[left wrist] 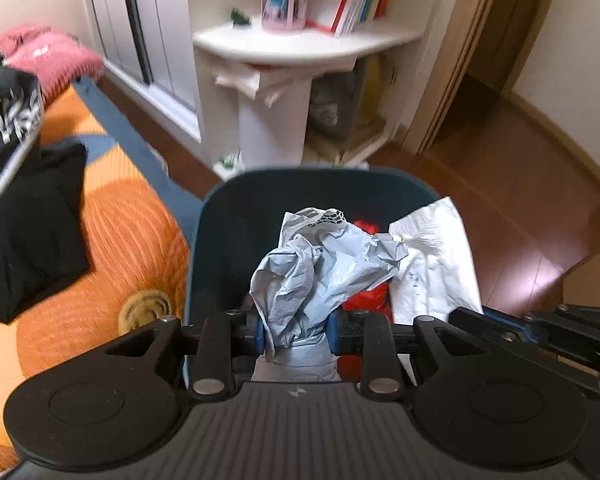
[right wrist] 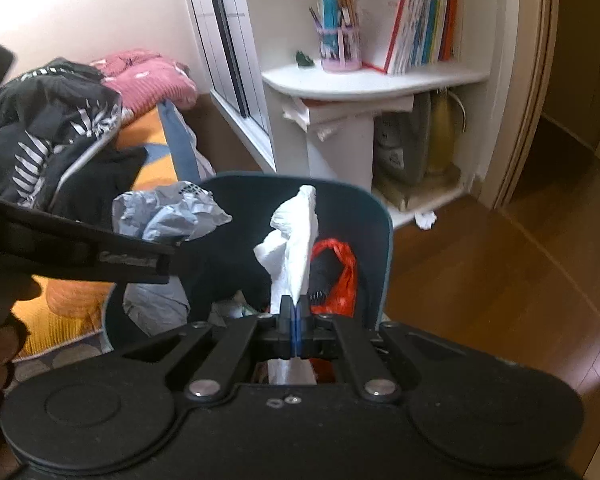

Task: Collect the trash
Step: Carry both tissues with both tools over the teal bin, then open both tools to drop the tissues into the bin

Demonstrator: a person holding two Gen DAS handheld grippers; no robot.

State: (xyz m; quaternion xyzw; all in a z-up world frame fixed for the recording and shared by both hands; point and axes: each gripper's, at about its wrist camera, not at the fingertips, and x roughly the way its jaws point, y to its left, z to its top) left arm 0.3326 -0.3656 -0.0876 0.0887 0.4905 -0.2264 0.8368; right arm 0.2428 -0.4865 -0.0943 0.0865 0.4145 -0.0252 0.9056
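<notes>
A dark teal trash bin [left wrist: 228,216] stands on the floor by the bed; it also shows in the right wrist view [right wrist: 384,240]. My left gripper [left wrist: 299,334] is shut on a crumpled grey-blue plastic bag [left wrist: 320,264] and holds it over the bin's mouth; the bag also shows in the right wrist view [right wrist: 168,216]. My right gripper [right wrist: 294,326] is shut on a white plastic bag [right wrist: 296,248], held over the bin to the right of the left one; this bag shows in the left wrist view [left wrist: 432,264]. A red plastic bag [right wrist: 340,276] lies inside the bin.
A bed with an orange patterned cover [left wrist: 112,232] and piled dark and pink clothes [right wrist: 60,128] is to the left. A white shelf unit [right wrist: 372,80] with books and a pen cup stands behind the bin. A wooden floor [right wrist: 500,280] and a doorway are to the right.
</notes>
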